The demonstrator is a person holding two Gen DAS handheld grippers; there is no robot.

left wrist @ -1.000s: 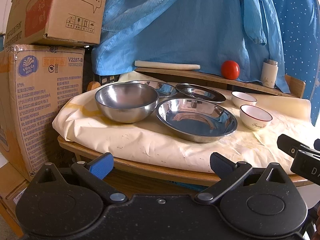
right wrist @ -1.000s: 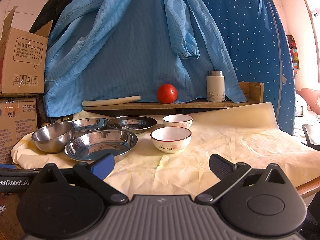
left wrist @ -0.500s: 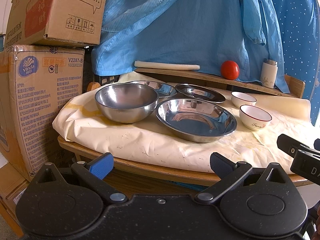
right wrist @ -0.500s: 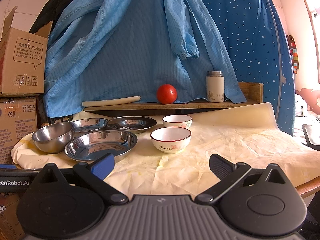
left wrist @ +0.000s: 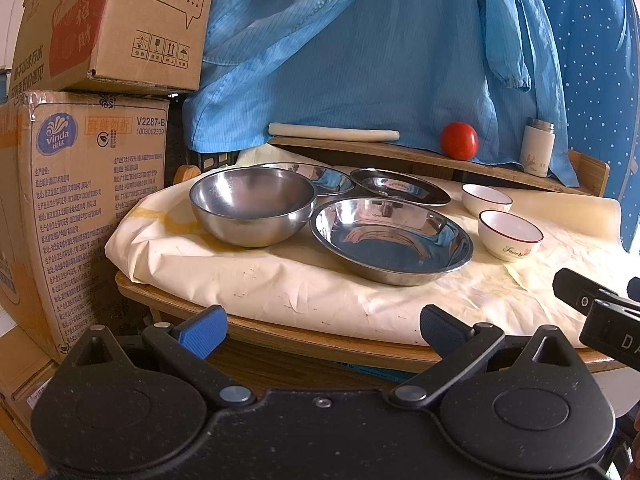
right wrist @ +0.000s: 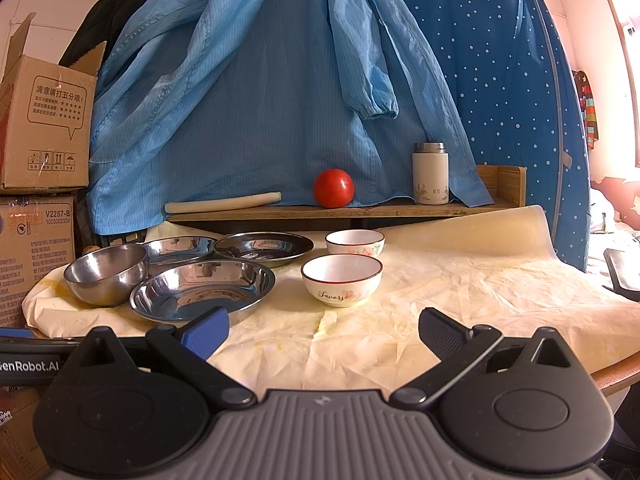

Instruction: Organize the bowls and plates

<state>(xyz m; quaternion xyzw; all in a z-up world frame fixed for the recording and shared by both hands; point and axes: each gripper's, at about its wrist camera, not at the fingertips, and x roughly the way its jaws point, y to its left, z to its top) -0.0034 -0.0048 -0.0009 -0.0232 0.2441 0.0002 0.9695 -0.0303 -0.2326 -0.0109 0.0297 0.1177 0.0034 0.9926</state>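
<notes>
On the cream-covered round table (left wrist: 304, 292) sit a deep steel bowl (left wrist: 253, 210), a wide steel dish (left wrist: 390, 238) beside it, and two flatter steel plates (left wrist: 316, 178) (left wrist: 400, 192) behind. Two white red-rimmed bowls (left wrist: 510, 234) (left wrist: 486, 199) stand to the right. The right wrist view shows the same set: steel bowl (right wrist: 106, 274), wide dish (right wrist: 202, 290), near white bowl (right wrist: 342, 280), far white bowl (right wrist: 355, 242). My left gripper (left wrist: 322, 330) hangs open before the table's near edge. My right gripper (right wrist: 323, 330) is open above the cloth, short of the near white bowl.
Stacked cardboard boxes (left wrist: 80, 184) stand close on the left. A wooden shelf (right wrist: 320, 210) behind the dishes carries a red tomato (right wrist: 333, 188), a white flask (right wrist: 430, 174) and a rolling pin (right wrist: 224, 203). Blue garments (right wrist: 280, 80) hang behind. Bare cloth spreads to the right (right wrist: 480, 280).
</notes>
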